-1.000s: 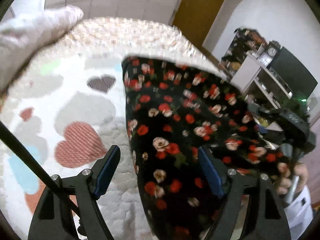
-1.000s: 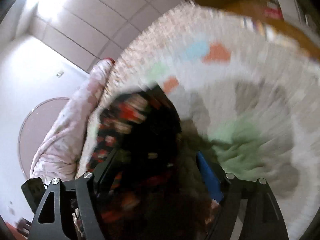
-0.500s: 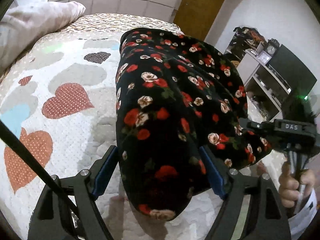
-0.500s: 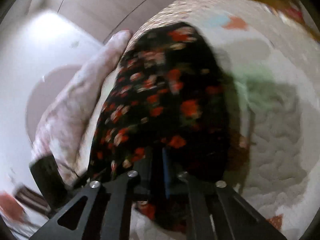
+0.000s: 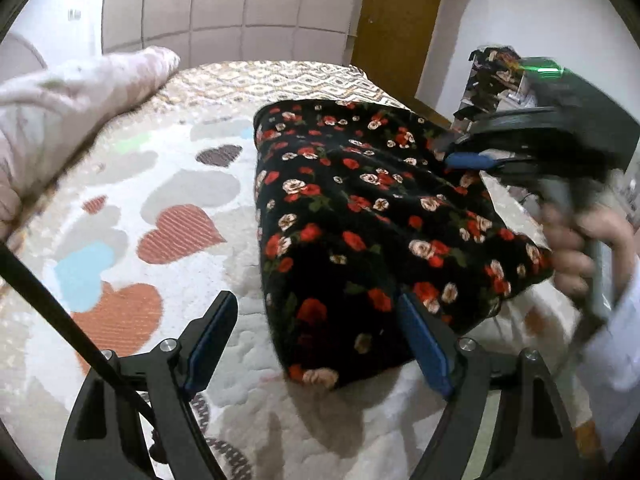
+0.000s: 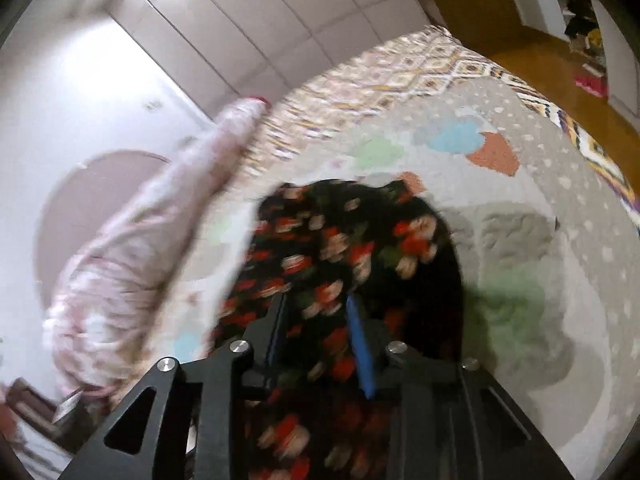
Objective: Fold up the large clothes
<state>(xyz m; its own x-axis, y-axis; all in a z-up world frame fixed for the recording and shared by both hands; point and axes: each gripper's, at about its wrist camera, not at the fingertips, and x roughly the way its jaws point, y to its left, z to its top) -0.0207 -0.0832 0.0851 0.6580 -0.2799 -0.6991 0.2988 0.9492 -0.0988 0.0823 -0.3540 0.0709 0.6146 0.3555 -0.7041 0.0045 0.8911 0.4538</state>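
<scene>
A black garment with red and cream roses (image 5: 360,216) lies folded on the heart-patterned bedspread (image 5: 168,216). My left gripper (image 5: 316,336) is open, its blue pads on either side of the garment's near corner, holding nothing. My right gripper (image 6: 320,320) has its fingers partly apart with the garment (image 6: 340,248) between and under them; the view is blurred. In the left wrist view the right gripper (image 5: 472,160) sits over the garment's right edge, held by a hand.
A pale pink pillow or duvet (image 5: 72,112) lies along the bed's left side. A brown door (image 5: 396,20) and cluttered shelves (image 5: 496,76) stand beyond the bed. A wooden floor (image 6: 540,68) shows past the bed's far edge.
The garment was lifted and carried, then laid down flat on the bed. My right gripper shut on it half a second ago and now has its fingers parted.
</scene>
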